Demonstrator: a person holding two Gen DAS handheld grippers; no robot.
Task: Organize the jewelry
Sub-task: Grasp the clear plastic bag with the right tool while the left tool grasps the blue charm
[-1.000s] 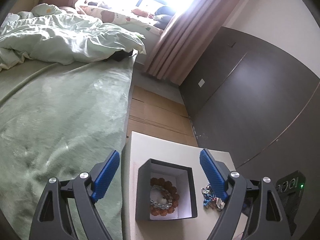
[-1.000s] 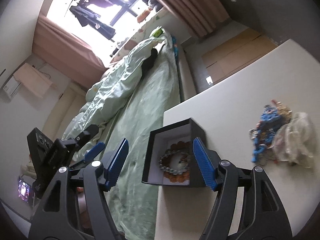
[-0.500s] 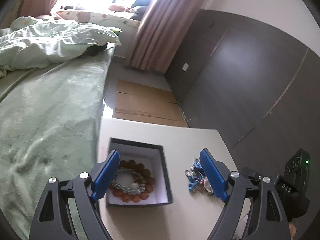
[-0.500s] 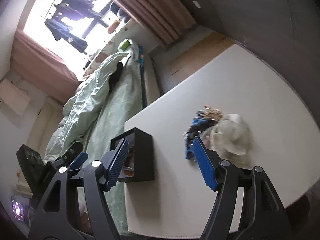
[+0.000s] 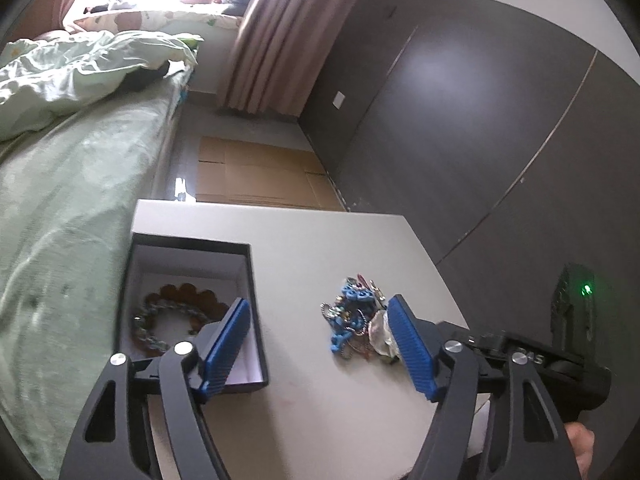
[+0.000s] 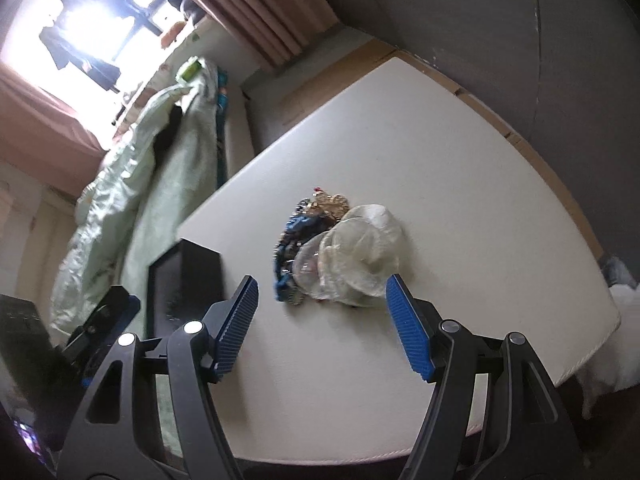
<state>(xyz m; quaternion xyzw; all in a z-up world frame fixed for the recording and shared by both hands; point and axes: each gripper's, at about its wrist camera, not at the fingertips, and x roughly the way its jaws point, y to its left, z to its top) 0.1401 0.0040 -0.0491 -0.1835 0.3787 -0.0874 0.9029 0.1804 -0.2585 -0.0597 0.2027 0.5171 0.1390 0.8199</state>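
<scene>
Jewelry pile [image 6: 320, 248] ahead of right claw [image 6: 322, 330]

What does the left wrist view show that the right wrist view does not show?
Only the left wrist view looks into the black box: beaded bracelets lie on its white lining. Its own left claw is closing, with nothing between the fingers.

Only the right wrist view shows the clear plastic bag fully, and its right claw, open and empty.

Both show the white table, the box, and the jewelry pile apart from the box.

Left pad [image 5: 226, 346] hides bracelets' [image 5: 176, 316] near side.
</scene>
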